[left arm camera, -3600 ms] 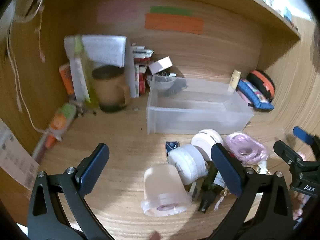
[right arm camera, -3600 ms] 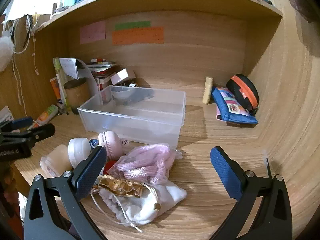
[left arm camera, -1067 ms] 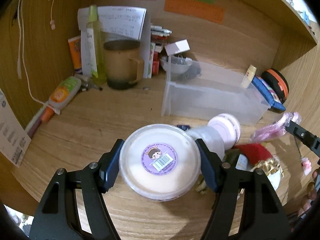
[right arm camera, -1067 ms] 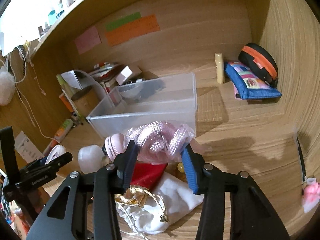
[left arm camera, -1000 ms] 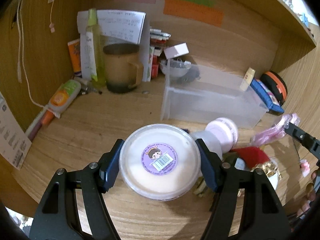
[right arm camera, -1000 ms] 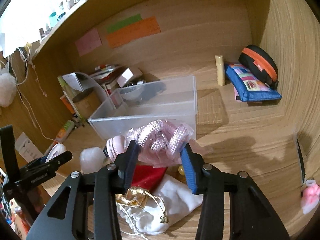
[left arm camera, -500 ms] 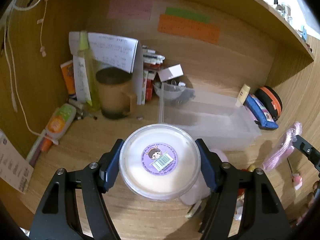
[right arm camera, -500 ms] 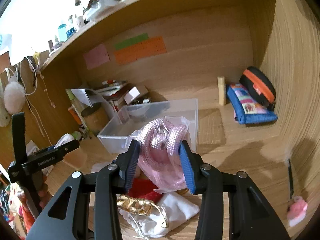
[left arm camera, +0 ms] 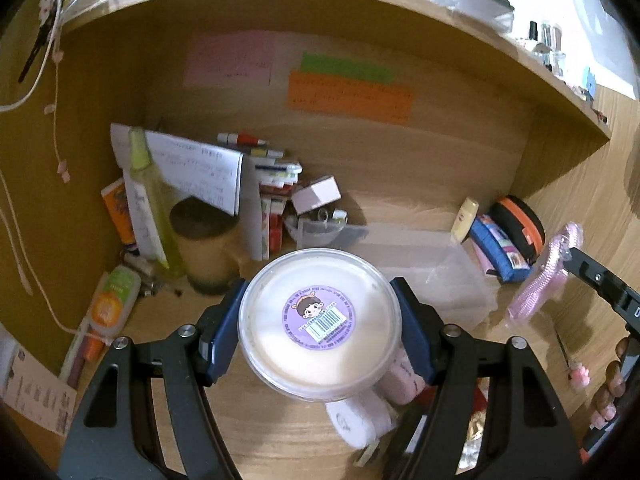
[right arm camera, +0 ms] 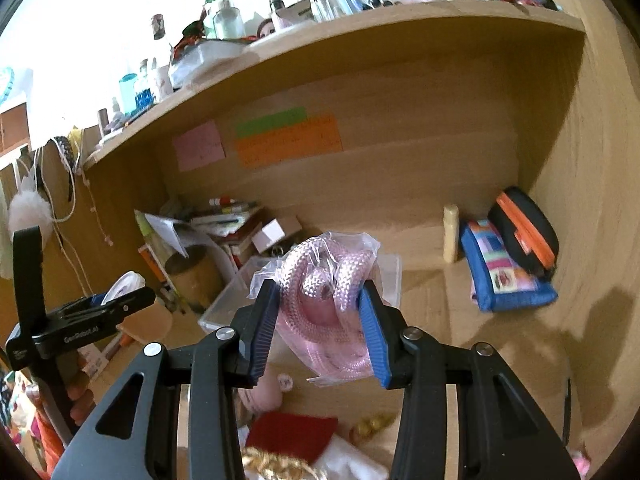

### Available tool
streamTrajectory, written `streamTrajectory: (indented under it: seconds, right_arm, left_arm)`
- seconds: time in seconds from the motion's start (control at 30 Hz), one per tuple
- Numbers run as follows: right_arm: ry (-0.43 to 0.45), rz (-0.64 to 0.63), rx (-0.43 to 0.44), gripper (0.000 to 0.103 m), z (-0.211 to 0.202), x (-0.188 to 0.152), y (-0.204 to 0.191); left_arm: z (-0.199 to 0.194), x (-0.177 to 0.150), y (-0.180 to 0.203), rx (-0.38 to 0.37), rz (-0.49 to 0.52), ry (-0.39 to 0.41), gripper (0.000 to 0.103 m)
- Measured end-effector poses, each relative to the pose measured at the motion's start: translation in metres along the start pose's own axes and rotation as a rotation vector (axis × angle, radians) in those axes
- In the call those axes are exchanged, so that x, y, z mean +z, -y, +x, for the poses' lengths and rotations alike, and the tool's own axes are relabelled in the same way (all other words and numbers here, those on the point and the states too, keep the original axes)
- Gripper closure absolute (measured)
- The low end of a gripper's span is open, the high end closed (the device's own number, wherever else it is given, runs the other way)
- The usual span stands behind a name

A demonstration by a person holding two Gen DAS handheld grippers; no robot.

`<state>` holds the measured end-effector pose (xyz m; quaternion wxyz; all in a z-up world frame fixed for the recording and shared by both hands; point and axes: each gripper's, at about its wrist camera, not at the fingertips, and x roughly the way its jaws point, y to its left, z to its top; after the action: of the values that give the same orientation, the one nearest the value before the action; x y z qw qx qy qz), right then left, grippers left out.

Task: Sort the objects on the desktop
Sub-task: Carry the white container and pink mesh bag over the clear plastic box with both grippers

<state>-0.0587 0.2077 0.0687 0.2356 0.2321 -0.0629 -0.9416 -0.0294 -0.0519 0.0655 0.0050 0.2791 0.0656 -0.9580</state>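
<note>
My left gripper (left arm camera: 319, 332) is shut on a round white tub (left arm camera: 319, 322) with a purple barcode sticker, held above the desk in front of the clear plastic bin (left arm camera: 448, 272). My right gripper (right arm camera: 320, 328) is shut on a bag of pink braided rope (right arm camera: 326, 300), held in the air in front of the same bin (right arm camera: 224, 308). The rope bag also shows at the right of the left wrist view (left arm camera: 548, 276). The left gripper shows at the left of the right wrist view (right arm camera: 132, 300).
White rolls (left arm camera: 360, 420) lie on the desk below the tub. A brown mug (left arm camera: 204, 252), books (left arm camera: 268, 200) and a green bottle (left arm camera: 148, 200) stand at back left. A blue pouch (right arm camera: 504, 276) and black-orange case (right arm camera: 524, 232) lie at right. A red cloth (right arm camera: 292, 432) lies in front.
Both grippers have risen from the desk with their loads. The tub and the rope bag now sit higher, and the views tilt up toward the shelf.
</note>
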Motion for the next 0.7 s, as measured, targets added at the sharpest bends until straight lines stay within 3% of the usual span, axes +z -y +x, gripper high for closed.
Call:
streamTrajectory:
  seconds: [0.33, 0.7]
  right_arm:
    - [0.012, -0.018, 0.023, 0.066, 0.035, 0.025, -0.005]
    - [-0.101, 0.006, 0.055, 0.066, 0.097, 0.014, 0.011]
  left_arm:
    - [0.028, 0.025, 0.002, -0.009, 0.006, -0.007, 0.033]
    - [0.092, 0.025, 0.014, -0.015, 0.042, -0.09, 0.033]
